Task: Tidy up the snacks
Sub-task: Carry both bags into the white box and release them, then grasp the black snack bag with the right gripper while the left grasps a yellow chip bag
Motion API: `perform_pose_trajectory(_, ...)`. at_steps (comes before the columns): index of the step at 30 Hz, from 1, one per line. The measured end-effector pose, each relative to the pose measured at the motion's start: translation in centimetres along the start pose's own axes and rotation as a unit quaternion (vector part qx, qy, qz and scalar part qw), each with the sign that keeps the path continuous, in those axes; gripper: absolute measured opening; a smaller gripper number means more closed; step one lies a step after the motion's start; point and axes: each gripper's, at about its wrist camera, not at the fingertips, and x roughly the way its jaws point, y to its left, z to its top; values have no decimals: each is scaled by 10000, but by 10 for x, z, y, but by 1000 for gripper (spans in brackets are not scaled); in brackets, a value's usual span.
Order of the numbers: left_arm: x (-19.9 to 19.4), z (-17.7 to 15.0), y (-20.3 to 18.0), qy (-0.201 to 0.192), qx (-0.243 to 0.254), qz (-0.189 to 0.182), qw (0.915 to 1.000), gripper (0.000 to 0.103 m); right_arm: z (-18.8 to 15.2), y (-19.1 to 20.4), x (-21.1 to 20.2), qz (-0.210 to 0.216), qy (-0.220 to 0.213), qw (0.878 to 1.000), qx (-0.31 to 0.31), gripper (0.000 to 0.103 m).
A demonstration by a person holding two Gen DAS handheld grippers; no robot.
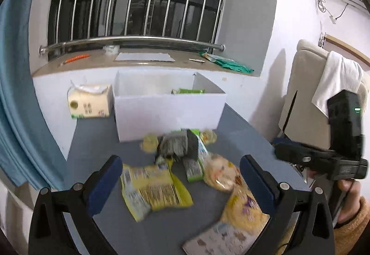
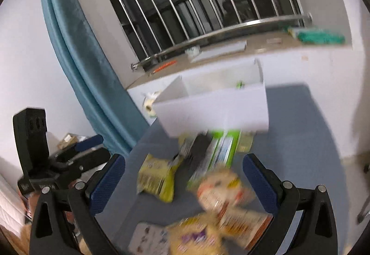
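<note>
Grey-blue tabletop (image 1: 97, 139), wide and flat, pushed against a white wall under a barred window. On it, at the far edge, an open white rectangular box (image 1: 168, 111) with a green snack packet (image 1: 188, 91) showing inside near the right wall. Left of the box and just beside it, a soft pale-yellow pack of tissues (image 1: 90, 102). In front of the box, a loose heap of snack bags: a large yellow-and-white printed bag (image 1: 240, 215) nearest, a flat yellow crinkled packet (image 1: 152, 188) lying label up, a round pale-yellow cracker bag (image 1: 219, 174), a grey-and-black wrapped packet (image 1: 178, 145) on top of a narrow green-and-white packet (image 1: 194, 168). Left gripper (image 1: 180, 176) spread wide above the heap, blue pads holding nothing. Right gripper (image 2: 183, 176) likewise spread wide and empty over the blurred bags.
</note>
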Motion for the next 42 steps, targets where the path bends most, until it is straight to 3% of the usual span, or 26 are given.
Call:
perform_pose_trajectory(3,-7,-4,-3,-6,56,86,9999,103,-6,-3,15,-53,327,9994,68,103)
perform_pose_trajectory(14,-27,0,4,-213,-30,148,9997,103,10,6,65,-305,667,9971,-191,103)
perform_pose_trajectory(23,-34,-7,11,-217,-39,313,9993,103,34,10,147,-609,1409,9873,-404,103)
perform_pose_trajectory(30,-29,-16,22,-53,-180,390,9991,103,31,-3,198,-887,1948,9768,-106,102)
perform_pose_trajectory(31,-29,-17,23,-33,-202,401,9990,103,30,-6,201,-870,1964,9767,-31,82)
perform_pose_trajectory(32,-28,-19,25,-17,-219,417,9989,103,29,-9,203,-854,2000,9761,47,54)
perform_pose_trajectory(33,-27,-20,26,1,-232,425,9988,103,28,-11,203,-811,2005,9763,107,47)
perform_pose_trajectory(37,-22,-24,34,96,-404,408,9983,103,29,-17,190,-653,1920,9791,148,45)
perform_pose_trajectory(42,1,-26,45,411,-742,214,9962,103,38,-22,147,-496,1468,9875,296,45)
